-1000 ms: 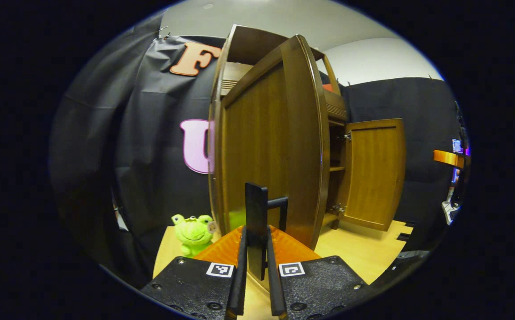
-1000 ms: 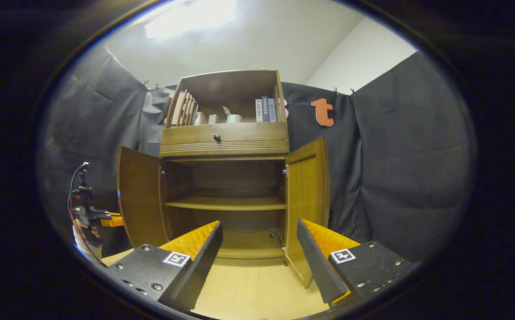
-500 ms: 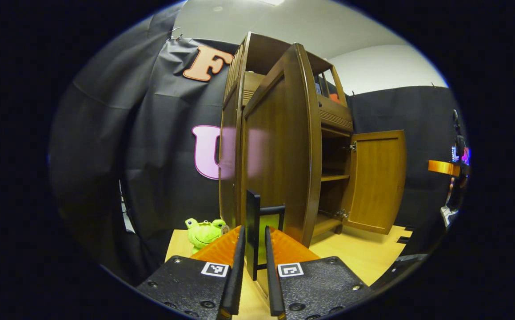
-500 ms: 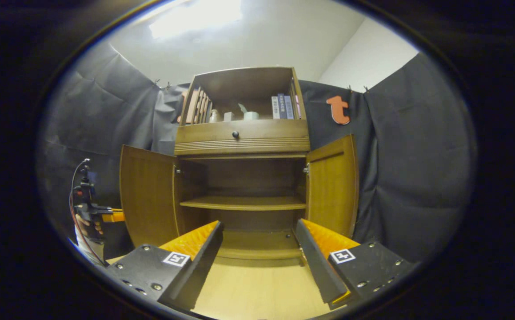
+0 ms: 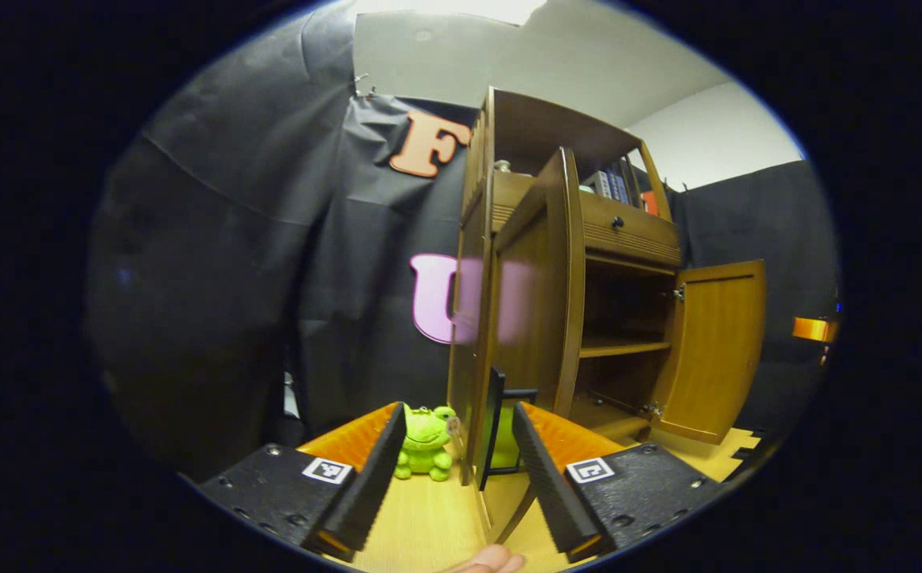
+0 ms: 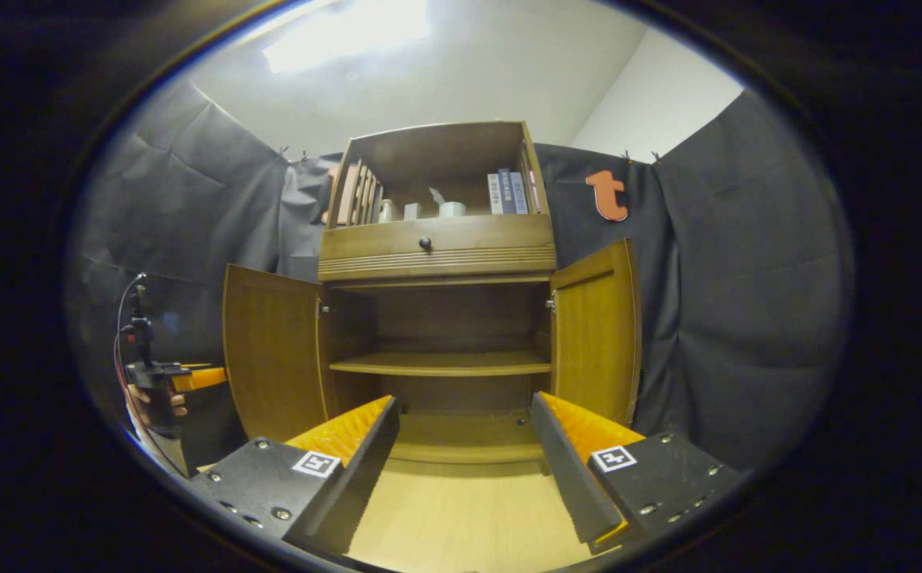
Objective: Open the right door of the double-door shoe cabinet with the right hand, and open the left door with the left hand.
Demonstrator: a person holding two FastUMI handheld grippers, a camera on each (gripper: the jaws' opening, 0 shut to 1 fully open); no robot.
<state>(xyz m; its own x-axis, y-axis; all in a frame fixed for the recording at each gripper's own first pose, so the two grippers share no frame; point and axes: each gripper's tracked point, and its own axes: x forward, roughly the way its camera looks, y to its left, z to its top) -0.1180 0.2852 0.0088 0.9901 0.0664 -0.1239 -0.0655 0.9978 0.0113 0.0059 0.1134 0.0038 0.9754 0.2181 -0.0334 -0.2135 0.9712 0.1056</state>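
The shoe cabinet (image 6: 437, 318) stands against the booth wall with both lower doors swung outward. In the right gripper view the left door (image 6: 274, 350) hangs open at about 9 o'clock of the cabinet's middle shelf (image 6: 441, 364) and the right door (image 6: 596, 330) at about 3 o'clock, so the bare interior is exposed; judged from this, both openings the task asks for look done.

In the left gripper view the left door (image 5: 536, 294) is seen nearly edge-on, its dark bar handle (image 5: 496, 426) standing between the spread fingers of the left hand-held gripper (image 5: 453, 469). The jaws are wide apart and neither finger touches the handle (a release posture, I judge, since the door has swung as far as it usefully can). The right door (image 5: 719, 350) shows at 3 o'clock, open toward the camera.

The right hand-held gripper (image 6: 464, 461) is likewise wide open and holds nothing, hanging back well clear of the cabinet and centred on it, probably to keep out of the doors' arcs.

Further out, a green plush frog (image 5: 425, 442) sits on the wooden floor (image 5: 421, 525) beside the cabinet's left flank, at 7 o'clock of the door. Books (image 6: 508, 192) and small items occupy the top shelf above a drawer (image 6: 437, 243).
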